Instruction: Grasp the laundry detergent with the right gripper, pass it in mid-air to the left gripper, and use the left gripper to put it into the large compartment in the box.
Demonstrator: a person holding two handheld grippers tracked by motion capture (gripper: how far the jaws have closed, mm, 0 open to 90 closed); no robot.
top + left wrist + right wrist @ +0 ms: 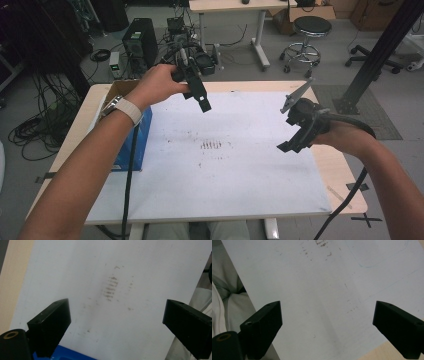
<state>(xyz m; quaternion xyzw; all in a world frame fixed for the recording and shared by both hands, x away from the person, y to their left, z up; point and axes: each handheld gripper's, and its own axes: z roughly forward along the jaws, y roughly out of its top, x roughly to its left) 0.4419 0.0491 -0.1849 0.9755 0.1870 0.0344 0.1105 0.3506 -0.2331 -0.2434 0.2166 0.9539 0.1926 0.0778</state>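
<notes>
I have both grippers up in the air over the flat white sheet point(240, 175) that covers most of the pale wooden tabletop point(345, 185). The sheet is matte and smooth, rectangular, with wood showing as a border along its right and far edges. Near its middle sits a patch of short dark scuff marks point(211, 145) in a row, with loose brown specks scattered around it.

My left gripper point(200, 100), black and blocky with hard plastic jaws, hangs above the far left part of the sheet, tipped down toward the centre. In the left gripper view its jaws are spread wide with nothing between them, and the scuff marks point(110, 288) lie on the sheet beyond and between the two fingers point(50, 325), well apart from either.

My right gripper point(296, 142), the same black build with a grey three-cornered plate on top, hovers near the sheet's right edge. Its jaws are also spread wide and hold nothing; in the right gripper view the bare sheet point(322, 302) lies between them, the specks at the top.

A blue box-like thing point(140, 145) stands at the sheet's left edge, partly hidden behind my left forearm; I cannot tell what it is. A faint curved line on the sheet in the right gripper view is too pale to read. Pale cloth point(227, 297) at that view's left is cut off.
</notes>
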